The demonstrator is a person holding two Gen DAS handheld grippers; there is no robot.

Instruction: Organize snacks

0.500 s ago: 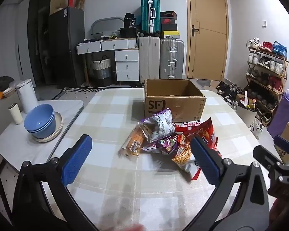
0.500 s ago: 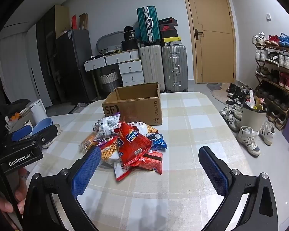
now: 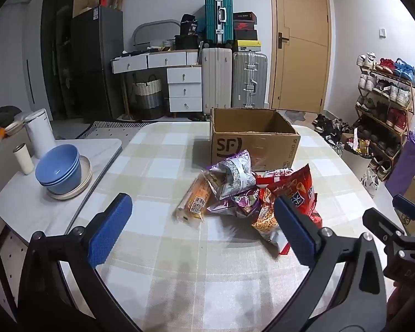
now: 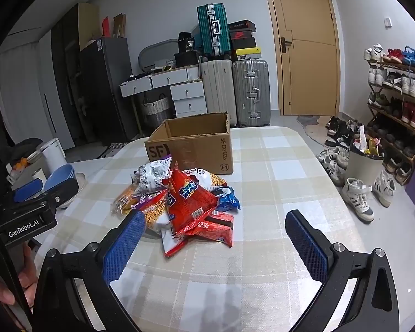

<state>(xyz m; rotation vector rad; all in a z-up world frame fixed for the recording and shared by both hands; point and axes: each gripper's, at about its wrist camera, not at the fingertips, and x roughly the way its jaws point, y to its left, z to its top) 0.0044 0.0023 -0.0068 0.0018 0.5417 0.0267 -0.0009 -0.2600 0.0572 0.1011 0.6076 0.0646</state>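
While bags heap, the orange packet points toward the box.

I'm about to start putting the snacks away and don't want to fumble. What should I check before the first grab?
1. Left tool open, holding nothing: ok.
2. Right tool open, holding nothing: ok.
3. Cardboard box open at the top: ok.
4. Room inside the box: cannot tell, its floor is hidden.
5. Red chip bag lies on top of the snack pile, free to take: ok.
6. Bags separated: not ok, they overlap.
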